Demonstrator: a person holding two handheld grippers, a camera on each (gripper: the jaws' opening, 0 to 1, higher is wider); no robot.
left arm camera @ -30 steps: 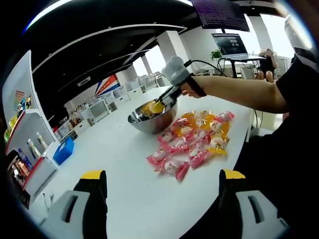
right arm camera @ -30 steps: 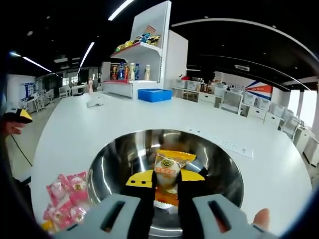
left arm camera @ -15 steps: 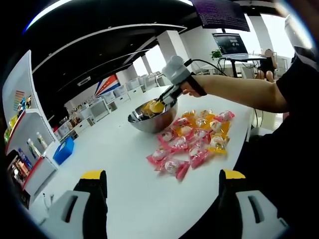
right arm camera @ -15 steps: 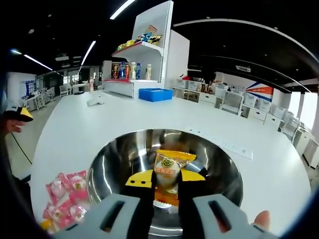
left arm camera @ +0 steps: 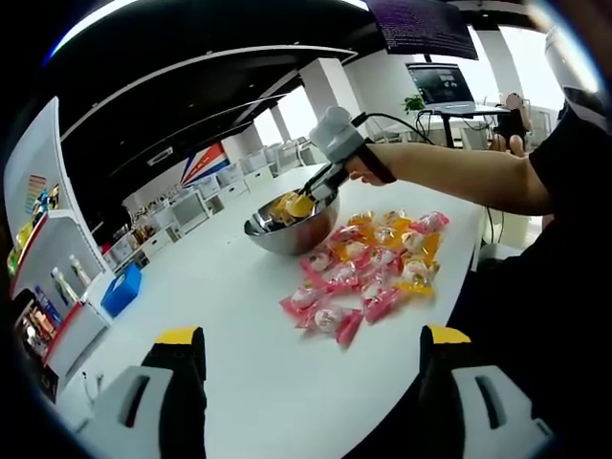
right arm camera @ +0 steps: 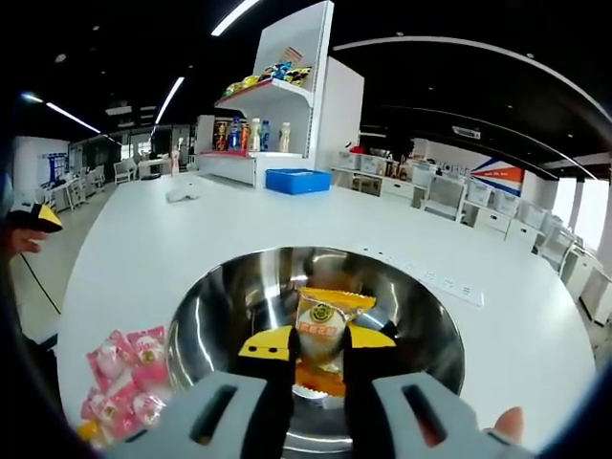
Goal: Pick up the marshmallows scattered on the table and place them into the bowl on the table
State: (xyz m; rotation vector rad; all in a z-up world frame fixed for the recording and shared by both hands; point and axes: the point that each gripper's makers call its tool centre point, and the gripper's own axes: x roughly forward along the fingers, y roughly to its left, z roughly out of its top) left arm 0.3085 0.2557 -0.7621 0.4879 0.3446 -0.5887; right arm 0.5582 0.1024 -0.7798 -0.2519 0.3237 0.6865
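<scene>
Right gripper (right arm camera: 319, 346) clamped on a yellow-wrapped marshmallow (right arm camera: 321, 327), jaws nearly together with the packet pinched between the yellow tips. Packet stands roughly upright in the right gripper view, long axis running away from the jaws, crimped top edge (right arm camera: 337, 299) pointing up and away, round printed face toward the camera. It hangs right over the middle of the steel bowl (right arm camera: 206, 330), above another orange packet (right arm camera: 317, 382) lying on the bowl's bottom. In the left gripper view the same gripper (left arm camera: 312, 192) sits at the bowl's (left arm camera: 287, 238) near rim with the yellow packet (left arm camera: 299, 205) at its tips, held by a hand and bare forearm (left arm camera: 449, 178) reaching in from the right.

Left gripper (left arm camera: 311, 359) jaws wide apart, nothing between them, low over bare white table (left arm camera: 229, 325), well apart from the candy.

Scattered marshmallows (left arm camera: 368, 271), pink and yellow wrappers, lie in a loose pile on the table just beside the bowl, some overlapping, long axes mixed in all directions. Same pile's pink packets (right arm camera: 120, 378) at lower left of the right gripper view, just beside the bowl's wall.

Background: blue bin (right arm camera: 298, 181) on the far table, white shelf unit (right arm camera: 277, 105) with bottles and snacks.
</scene>
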